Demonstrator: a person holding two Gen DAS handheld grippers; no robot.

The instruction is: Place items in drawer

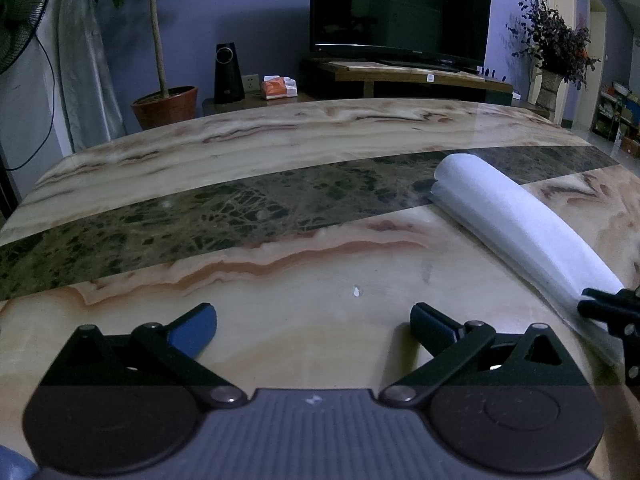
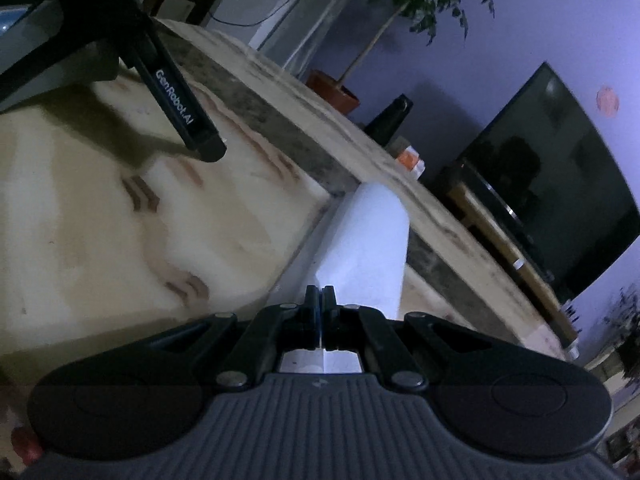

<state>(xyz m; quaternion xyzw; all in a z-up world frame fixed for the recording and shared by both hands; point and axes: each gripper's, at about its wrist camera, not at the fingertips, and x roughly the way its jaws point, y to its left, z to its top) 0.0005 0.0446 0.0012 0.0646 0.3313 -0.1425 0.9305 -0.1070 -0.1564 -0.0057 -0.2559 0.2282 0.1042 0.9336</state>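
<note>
No drawer shows in either view, so I cannot tell where it stands. The right gripper is tilted hard to one side, and its picture is smeared, so the marble pattern of the surface reads only as streaks there. In the left wrist view, only the black tip of the right gripper pokes in at the right edge, the rest cut off.

There is 1 task item to see: a white folded cloth, long and soft-looking, though in this dim light I cannot say for sure whether it is cloth or paper. Its near end is pinched between the right gripper's 2 fingers, which are clenched together on it with almost no gap. From the fingers it runs straight ahead across the surface, its far end lying over the dark green stripe that crosses the marble.

The left gripper hangs low over the bare surface, its 2 fingers spread wide and released, nothing between them. The cloth lies well off to the right of those fingers.

Beyond the fingers: 1 television, 1 potted tree, 1 black speaker, 1 orange packet, and 1 fan cut off at the left edge.
</note>
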